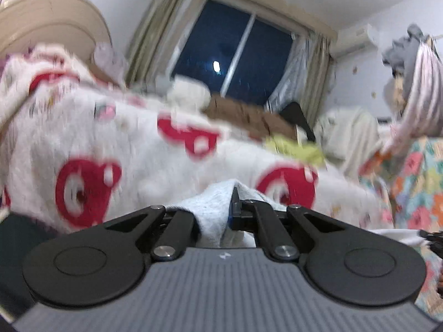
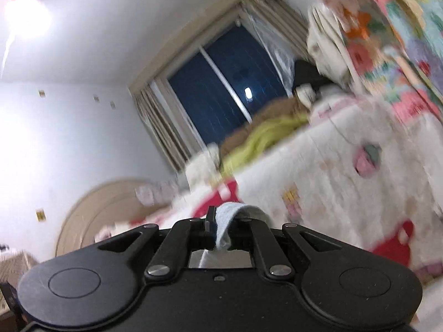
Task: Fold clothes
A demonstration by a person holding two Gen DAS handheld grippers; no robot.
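Observation:
A pale grey-white garment [image 1: 213,210] bunches up between the fingers of my left gripper [image 1: 221,207], which is shut on it. The same light cloth [image 2: 227,221] pokes out of my right gripper [image 2: 221,221], also shut on it, and hangs down behind the jaws. Both grippers are raised and tilted up over a bed covered by a white fleece blanket with red prints [image 1: 110,149] [image 2: 332,188]. Motion blur smears both views. How the rest of the garment hangs below is hidden by the gripper bodies.
Clothes lie heaped at the far side of the bed: a brown piece [image 1: 243,116], a yellow-green one [image 2: 263,141], a white one [image 1: 188,91]. A dark window [image 1: 232,55] with curtains is behind. A colourful patterned cloth [image 1: 415,182] is at right, a curved headboard [image 1: 52,22] at left.

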